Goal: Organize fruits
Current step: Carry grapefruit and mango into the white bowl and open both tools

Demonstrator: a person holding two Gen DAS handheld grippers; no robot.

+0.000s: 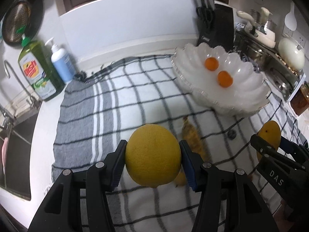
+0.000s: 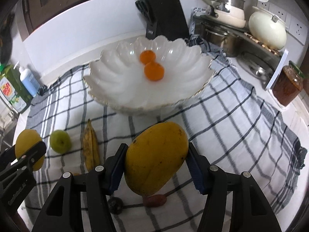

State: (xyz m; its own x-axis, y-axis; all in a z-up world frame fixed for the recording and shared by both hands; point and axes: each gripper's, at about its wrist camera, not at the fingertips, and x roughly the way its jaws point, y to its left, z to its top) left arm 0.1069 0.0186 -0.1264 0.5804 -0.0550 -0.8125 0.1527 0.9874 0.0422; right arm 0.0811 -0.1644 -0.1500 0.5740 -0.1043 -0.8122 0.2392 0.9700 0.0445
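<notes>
My left gripper (image 1: 153, 145) is shut on a big yellow citrus fruit (image 1: 152, 160), held clear above the checked cloth (image 1: 108, 100). My right gripper (image 2: 156, 147) is shut on a yellow mango (image 2: 156, 162), also lifted off the cloth. Each wrist view catches the other gripper at its edge, with the mango (image 1: 270, 131) at the right and the citrus (image 2: 26, 141) at the left. Ahead stands a white scalloped bowl (image 2: 115, 104) holding two small oranges (image 2: 154, 71). On the cloth lie a spotted banana (image 2: 89, 147), a green fruit (image 2: 60, 141), a dark round fruit (image 2: 115, 205) and a reddish one (image 2: 155, 200).
A green dish-soap bottle (image 1: 40, 69) and a white pump bottle (image 1: 61, 61) stand at the back left beside the sink (image 1: 17, 135). Behind the bowl are a black knife block (image 2: 168, 13) and cream pots (image 2: 266, 29). A jar (image 2: 287, 85) sits at the right.
</notes>
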